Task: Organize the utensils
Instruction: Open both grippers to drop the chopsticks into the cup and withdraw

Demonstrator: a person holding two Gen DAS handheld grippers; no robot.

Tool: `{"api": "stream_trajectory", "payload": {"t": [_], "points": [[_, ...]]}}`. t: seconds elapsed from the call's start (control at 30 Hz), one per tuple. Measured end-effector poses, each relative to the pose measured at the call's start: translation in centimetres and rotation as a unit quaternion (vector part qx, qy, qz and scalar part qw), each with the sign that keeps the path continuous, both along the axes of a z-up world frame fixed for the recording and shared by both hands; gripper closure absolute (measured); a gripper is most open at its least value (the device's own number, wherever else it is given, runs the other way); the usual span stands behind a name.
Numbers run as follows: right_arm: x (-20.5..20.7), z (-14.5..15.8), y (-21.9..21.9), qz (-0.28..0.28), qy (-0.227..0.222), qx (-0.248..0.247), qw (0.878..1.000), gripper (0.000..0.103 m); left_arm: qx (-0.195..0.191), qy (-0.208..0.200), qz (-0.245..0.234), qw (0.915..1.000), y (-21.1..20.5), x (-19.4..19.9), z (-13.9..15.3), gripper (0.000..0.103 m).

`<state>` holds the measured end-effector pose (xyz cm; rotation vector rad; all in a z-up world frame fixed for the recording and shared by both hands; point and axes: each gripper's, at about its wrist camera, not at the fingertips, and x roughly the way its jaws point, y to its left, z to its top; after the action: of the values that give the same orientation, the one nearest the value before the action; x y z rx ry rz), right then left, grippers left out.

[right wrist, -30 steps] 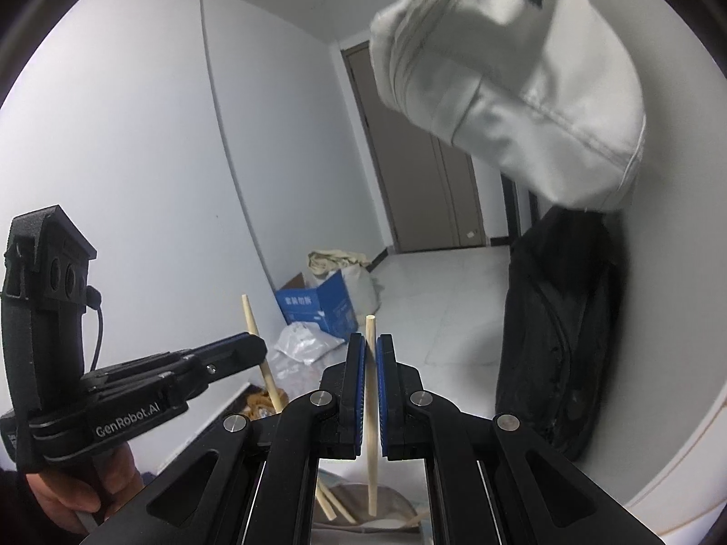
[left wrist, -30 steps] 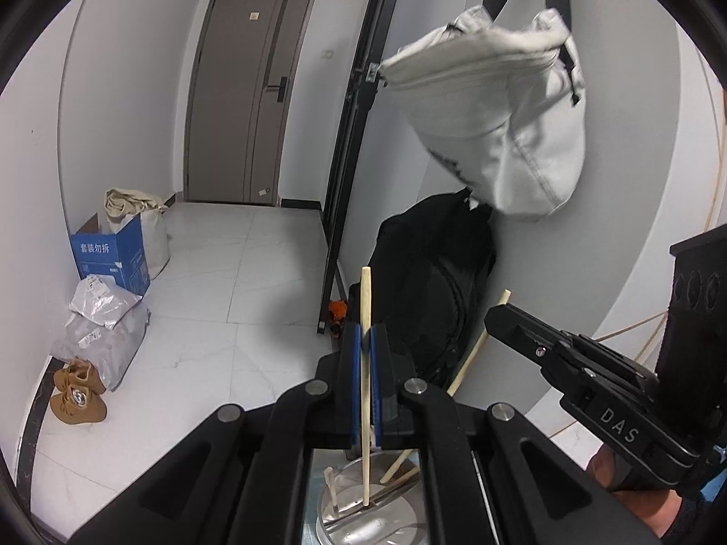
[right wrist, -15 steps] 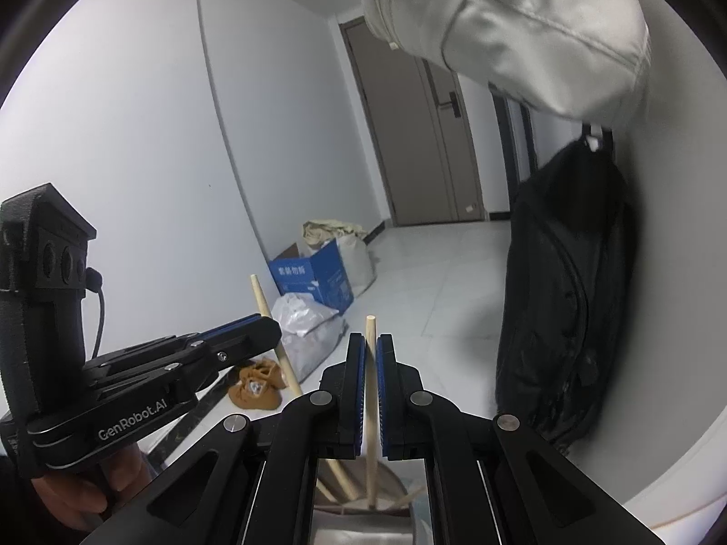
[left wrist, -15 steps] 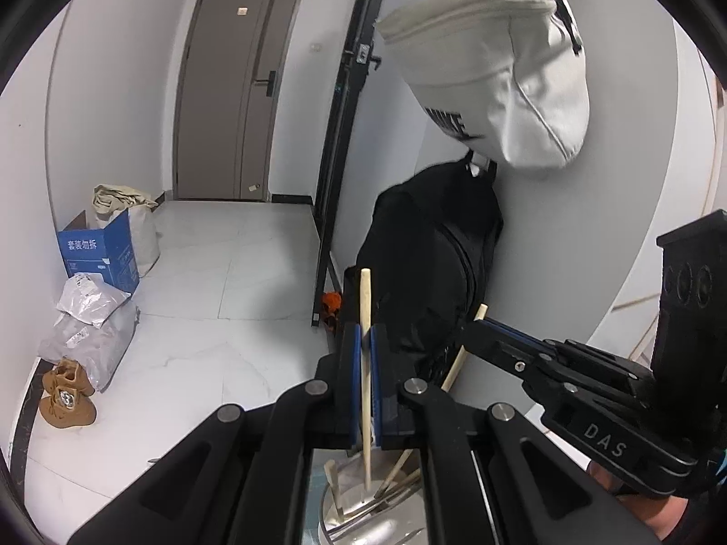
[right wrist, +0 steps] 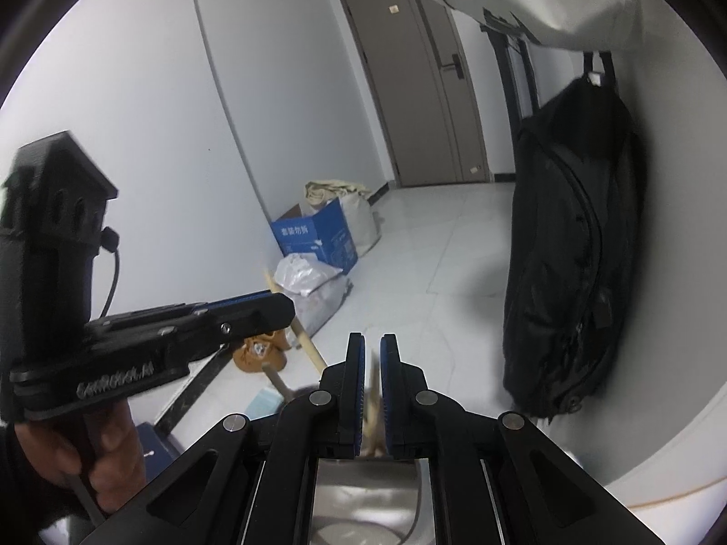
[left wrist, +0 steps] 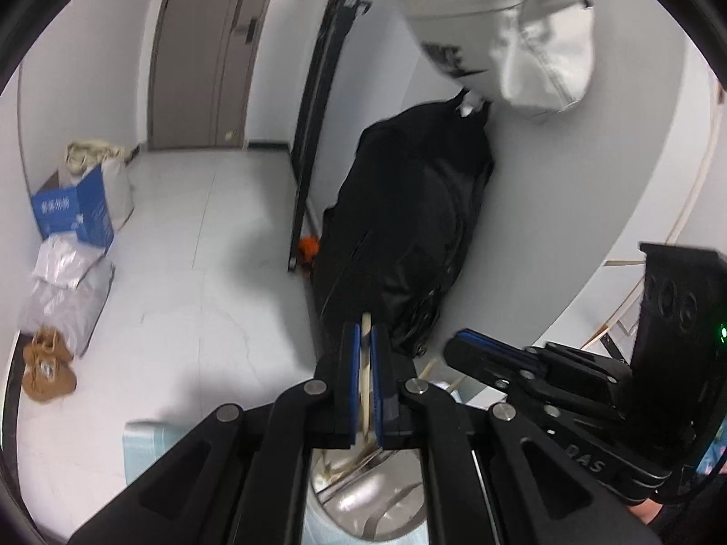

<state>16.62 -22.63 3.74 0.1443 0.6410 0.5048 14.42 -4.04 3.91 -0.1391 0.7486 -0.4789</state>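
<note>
In the left wrist view my left gripper (left wrist: 363,340) is shut on a pale wooden chopstick (left wrist: 365,368), whose top barely clears the fingertips. Under it stands a round metal holder (left wrist: 363,504) with several chopsticks leaning inside. My right gripper (left wrist: 459,349) reaches in from the right, close beside it. In the right wrist view the right gripper (right wrist: 372,349) has its jaws opening. A blurred chopstick (right wrist: 373,395) stands loose in the gap, tilted over the metal holder (right wrist: 363,495). The left gripper (right wrist: 281,309), held by a hand (right wrist: 82,454), comes in from the left with its chopstick (right wrist: 305,347).
A black bag (left wrist: 409,227) leans on the wall straight ahead, under a hanging white bag (left wrist: 513,22). A blue box (left wrist: 75,213), grey plastic sacks (left wrist: 63,290) and brown shoes (left wrist: 45,363) line the left wall. The holder sits on a light blue mat (left wrist: 145,449).
Both grippers have sunk towards the holder and tipped downward. The right jaws have parted and its chopstick has slipped lower. The left chopstick now sticks out less above its fingertips.
</note>
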Motion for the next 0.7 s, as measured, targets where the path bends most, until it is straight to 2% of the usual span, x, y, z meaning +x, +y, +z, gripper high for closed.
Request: {"api": "stream_trajectory", "payload": {"t": [0.03, 0.07, 0.1, 0.13, 0.17, 0.2, 0.23, 0.27, 0.3, 0.33, 0.4, 0.53, 0.63, 0.7], "points": [[0.1, -0.1, -0.1, 0.0, 0.006, 0.003, 1.0, 0.087, -0.006, 0.009, 0.0, 0.9999, 0.3, 0.1, 0.0, 0.101], [0.0, -0.3, -0.3, 0.001, 0.016, 0.008, 1.0, 0.075, -0.01, 0.012, 0.003, 0.9999, 0.5, 0.2, 0.1, 0.1], [-0.1, -0.3, -0.6, 0.002, 0.024, 0.018, 1.0, 0.07, -0.014, 0.013, 0.005, 0.9998, 0.7, 0.1, 0.2, 0.097], [-0.2, -0.3, -0.8, 0.004, 0.024, 0.026, 0.999, 0.07, -0.017, 0.012, 0.009, 0.9997, 0.9, -0.1, 0.5, 0.095], [-0.7, -0.1, -1.0, 0.006, 0.018, 0.032, 0.999, 0.069, -0.018, 0.01, 0.014, 0.9997, 1.1, -0.3, 0.8, 0.086], [-1.2, 0.0, -1.1, 0.002, 0.011, 0.031, 0.999, 0.062, -0.019, 0.006, 0.017, 0.9996, 1.3, -0.6, 1.1, 0.071], [-1.6, 0.2, -1.3, -0.004, 0.005, 0.031, 1.0, 0.058, -0.022, 0.001, 0.019, 0.9996, 1.5, -0.9, 1.2, 0.063], [-2.1, 0.4, -1.5, -0.009, 0.001, 0.033, 0.999, 0.052, -0.026, -0.008, 0.025, 0.9993, 1.7, -1.4, 1.5, 0.05], [-2.4, 0.6, -1.7, -0.012, -0.001, 0.037, 0.999, 0.049, -0.027, -0.017, 0.035, 0.9989, 1.9, -1.9, 1.9, 0.043], [-2.7, 0.8, -1.9, -0.017, -0.005, 0.039, 0.999, 0.048, -0.027, -0.021, 0.041, 0.9986, 1.9, -2.2, 2.1, 0.042], [-3.3, 1.2, -2.2, -0.026, -0.009, 0.039, 0.999, 0.041, -0.027, -0.025, 0.054, 0.9979, 2.1, -2.8, 2.6, 0.042], [-4.8, 2.2, -2.6, -0.038, -0.02, 0.047, 0.998, 0.038, -0.015, -0.042, 0.08, 0.9958, 2.4, -3.6, 3.1, 0.041], [-6.0, 3.1, -2.4, -0.041, -0.036, 0.043, 0.998, 0.027, -0.002, -0.056, 0.097, 0.9937, 2.5, -4.7, 3.5, 0.04], [-6.9, 3.7, -2.2, -0.04, -0.048, 0.041, 0.997, 0.02, 0.003, -0.058, 0.106, 0.9927, 2.7, -5.2, 3.6, 0.031]]}}
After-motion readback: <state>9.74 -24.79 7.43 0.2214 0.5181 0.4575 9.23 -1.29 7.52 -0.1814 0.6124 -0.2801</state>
